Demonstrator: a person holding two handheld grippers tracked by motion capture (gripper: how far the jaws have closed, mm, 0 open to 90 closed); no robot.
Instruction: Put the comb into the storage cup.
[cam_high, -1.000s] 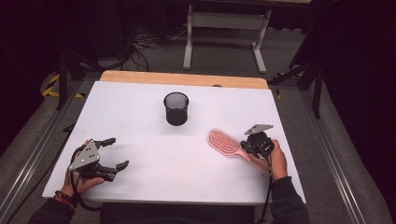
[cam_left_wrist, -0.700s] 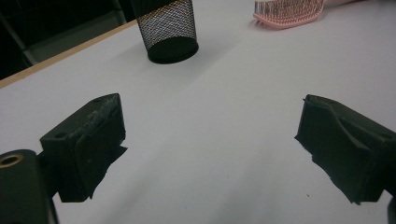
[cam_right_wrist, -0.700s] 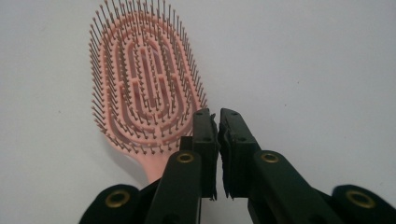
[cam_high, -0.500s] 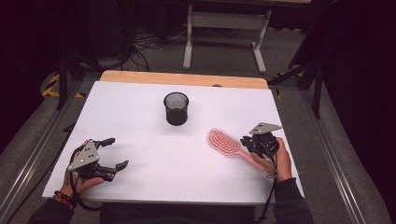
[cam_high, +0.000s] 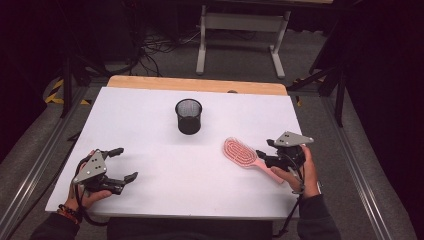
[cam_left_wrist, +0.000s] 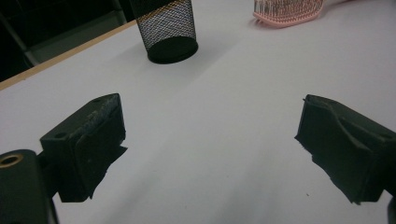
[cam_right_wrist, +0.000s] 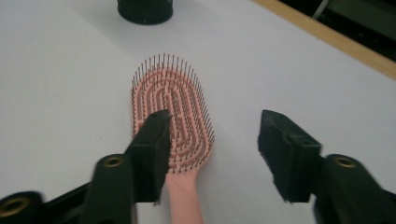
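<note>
A pink hairbrush (cam_high: 240, 152) lies bristles-up on the white table (cam_high: 150, 105), right of centre, its handle pointing to the near right. My right gripper (cam_high: 262, 156) hovers just above the handle. Its jaws have just been opening and now stand apart. In the right gripper view the brush (cam_right_wrist: 170, 107) lies on the table below my right gripper (cam_right_wrist: 212, 140), with neither pad pressing on it. My left gripper (cam_high: 124, 163) rests at the near left, open, nothing between its jaws; the left gripper view shows my left gripper (cam_left_wrist: 210, 126) over bare table.
A black mesh cup (cam_high: 188, 116) stands upright at the table's middle back, also seen as the cup (cam_left_wrist: 168, 28) and the cup (cam_right_wrist: 144, 9). A wooden strip (cam_high: 197, 84) borders the far edge. Metal rails run along both sides of the table.
My right gripper's jaws have opened off the brush handle and the hand has lifted slightly. The brush stays on the table. The left gripper has not moved.
</note>
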